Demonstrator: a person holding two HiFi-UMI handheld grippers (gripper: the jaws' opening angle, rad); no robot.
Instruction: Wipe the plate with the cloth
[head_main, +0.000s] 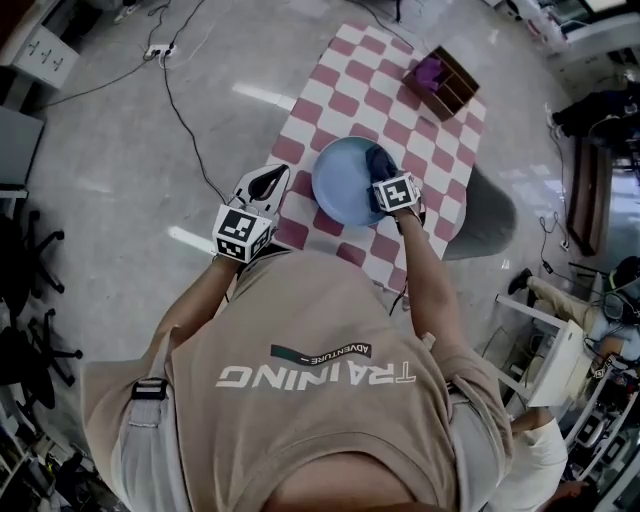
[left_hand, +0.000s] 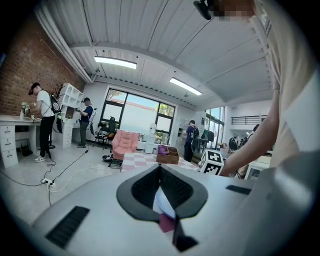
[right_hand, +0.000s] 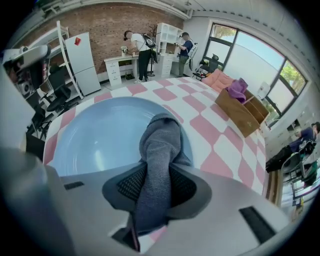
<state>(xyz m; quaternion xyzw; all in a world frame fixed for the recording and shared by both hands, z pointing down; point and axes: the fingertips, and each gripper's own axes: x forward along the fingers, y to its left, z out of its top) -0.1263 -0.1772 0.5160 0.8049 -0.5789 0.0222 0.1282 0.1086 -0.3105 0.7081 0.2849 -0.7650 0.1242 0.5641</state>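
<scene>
The right tongs (head_main: 385, 178) point steeply down over the right side of the pale blue plate (head_main: 340, 185) and are clamped on a grey cloth (head_main: 380, 160). In the right gripper view the cloth (right_hand: 157, 165) runs up between the two dark pads of the right tongs (right_hand: 159, 172), and its free end lies on the plate (right_hand: 100, 140) near the far right rim.

The plate sits flat on the bench (head_main: 330, 70), which is covered in pink and white checks. The left tongs (head_main: 280, 175) lie almost level at the bench's near left edge, just beside the plate and apart from it. In the left gripper view the left tongs (left_hand: 160, 167) have their tips drawn together, with nothing gripped.

A wooden box (head_main: 443, 85) holding something purple stands at the far corner, well apart from the plate.
</scene>
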